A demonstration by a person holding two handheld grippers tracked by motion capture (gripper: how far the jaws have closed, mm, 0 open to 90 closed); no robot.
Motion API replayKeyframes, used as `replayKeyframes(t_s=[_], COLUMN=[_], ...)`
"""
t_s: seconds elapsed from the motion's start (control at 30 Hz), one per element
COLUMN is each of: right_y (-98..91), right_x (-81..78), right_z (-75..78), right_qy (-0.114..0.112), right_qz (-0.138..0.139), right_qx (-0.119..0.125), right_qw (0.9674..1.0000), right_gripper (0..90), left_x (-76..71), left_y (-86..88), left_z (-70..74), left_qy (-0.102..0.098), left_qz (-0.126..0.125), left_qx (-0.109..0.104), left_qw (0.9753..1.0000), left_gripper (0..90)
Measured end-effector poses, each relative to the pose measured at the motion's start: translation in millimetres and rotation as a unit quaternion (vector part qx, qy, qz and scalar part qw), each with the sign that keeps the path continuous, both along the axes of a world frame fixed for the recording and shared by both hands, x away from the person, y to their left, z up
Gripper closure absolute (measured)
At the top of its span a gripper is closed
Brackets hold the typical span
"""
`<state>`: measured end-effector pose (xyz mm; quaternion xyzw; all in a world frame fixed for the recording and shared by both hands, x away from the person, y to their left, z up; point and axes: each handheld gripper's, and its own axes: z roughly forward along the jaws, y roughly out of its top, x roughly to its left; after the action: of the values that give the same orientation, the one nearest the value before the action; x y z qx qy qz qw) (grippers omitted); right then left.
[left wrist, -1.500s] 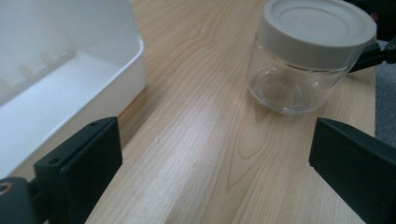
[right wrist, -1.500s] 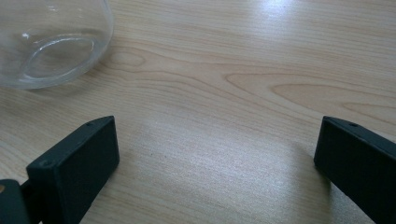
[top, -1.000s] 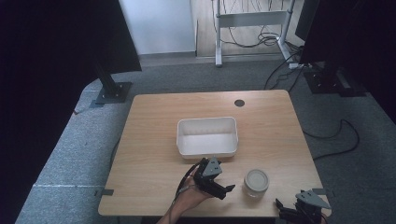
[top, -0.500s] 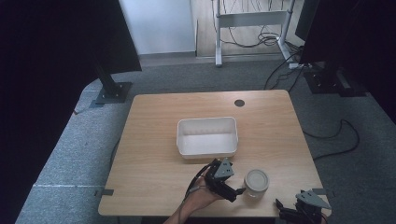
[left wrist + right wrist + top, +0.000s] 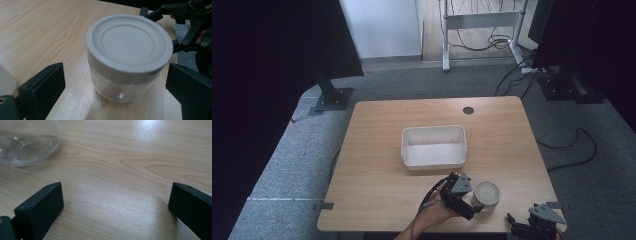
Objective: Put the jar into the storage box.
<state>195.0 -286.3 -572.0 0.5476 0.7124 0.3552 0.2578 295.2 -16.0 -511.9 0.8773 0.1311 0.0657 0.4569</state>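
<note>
While your hands work at the near edge, the wooden bench (image 5: pixel 377 150) carries everything else: a white tub (image 5: pixel 433 146) sits at its middle, open side up, and the jar (image 5: pixel 487 193) stands upright well nearer to you, toward the front right corner, apart from the tub.

The jar is clear glass with a pale grey round lid on top. Your left gripper (image 5: pixel 473 205) is right beside it on its left side in the high view, angled toward it. In the left gripper view the jar (image 5: pixel 128 57) stands between the two black jaws, which are spread wide on either side; neither jaw touches the glass, and there is a gap of bare wood on both sides. The jar sits a little ahead of the jaw tips rather than deep between them.

Your right gripper (image 5: pixel 532 227) is at the front right corner of the bench, near the jar but apart from it. In the right gripper view its jaws are also spread wide with nothing between them but bench top (image 5: pixel 120 170), and the rounded glass base of the jar (image 5: pixel 27 141) shows at the upper left, off to the side of the left jaw.
</note>
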Motion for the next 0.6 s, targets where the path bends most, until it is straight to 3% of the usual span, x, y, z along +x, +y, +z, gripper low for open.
replayKeyframes(t_s=[0.6], right_y=[-0.1], right_x=[0.0], right_z=[0.0], right_qy=[0.0], right_qz=[0.001], right_qx=[0.0], right_qw=[1.0], right_gripper=[0.0], left_x=[-0.7], left_y=[-31.7], left_z=[-11.3], left_qy=[0.005], left_qz=[-0.012], left_qx=[0.011], left_qw=[0.9999], left_gripper=[4.0])
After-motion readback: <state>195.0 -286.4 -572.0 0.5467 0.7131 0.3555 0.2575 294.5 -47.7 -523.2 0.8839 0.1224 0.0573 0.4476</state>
